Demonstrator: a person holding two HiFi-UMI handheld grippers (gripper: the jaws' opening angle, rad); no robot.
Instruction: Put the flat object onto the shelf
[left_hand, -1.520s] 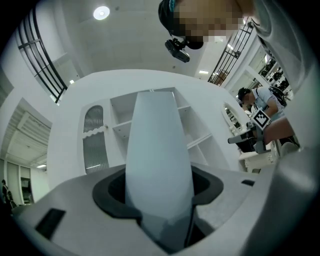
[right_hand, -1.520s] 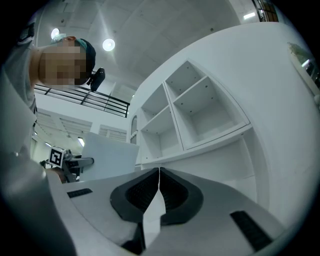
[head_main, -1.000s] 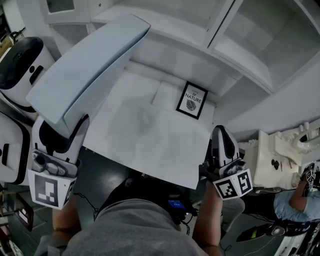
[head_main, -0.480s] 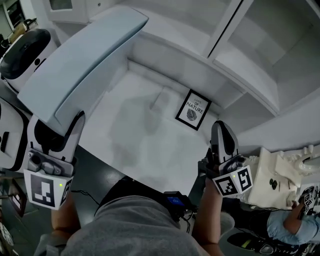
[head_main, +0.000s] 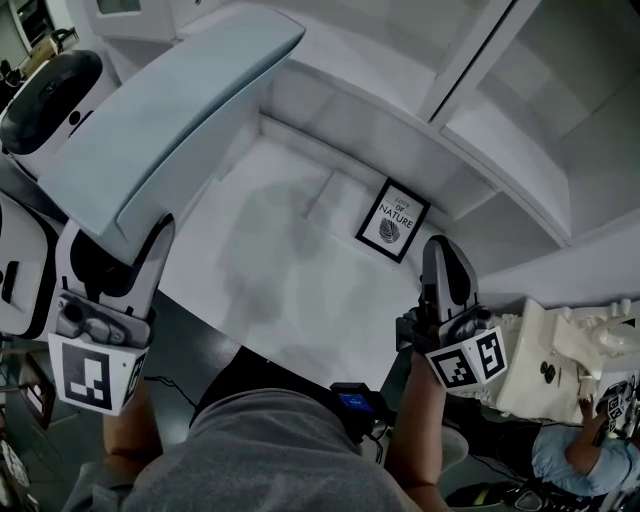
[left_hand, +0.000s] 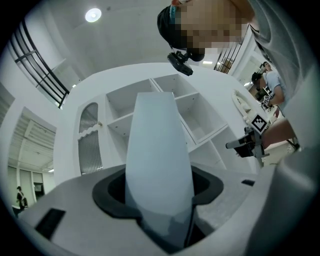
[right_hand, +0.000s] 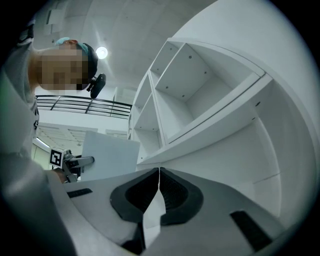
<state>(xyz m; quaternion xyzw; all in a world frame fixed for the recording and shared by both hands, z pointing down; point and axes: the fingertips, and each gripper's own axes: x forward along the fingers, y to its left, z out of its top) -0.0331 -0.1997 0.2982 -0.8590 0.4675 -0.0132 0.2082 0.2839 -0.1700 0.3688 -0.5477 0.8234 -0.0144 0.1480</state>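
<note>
Flat object (head_main: 170, 110) clamped in wide-spread left gripper (head_main: 120, 240); right gripper (head_main: 445, 250) jaws together.

The panel (head_main: 170, 110) is plain pale blue-grey. The shelf (head_main: 520, 130) and worktop (head_main: 300, 290) are white. The frame (head_main: 392, 221) is black around a white print with a dark round motif. The left gripper (head_main: 120, 255) and right gripper (head_main: 446, 258) are white with black pads and black-and-white square markers.

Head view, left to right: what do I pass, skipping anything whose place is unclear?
In order: pale blue flat board → black-framed print → right tool → white moulded object near the right edge.
</note>
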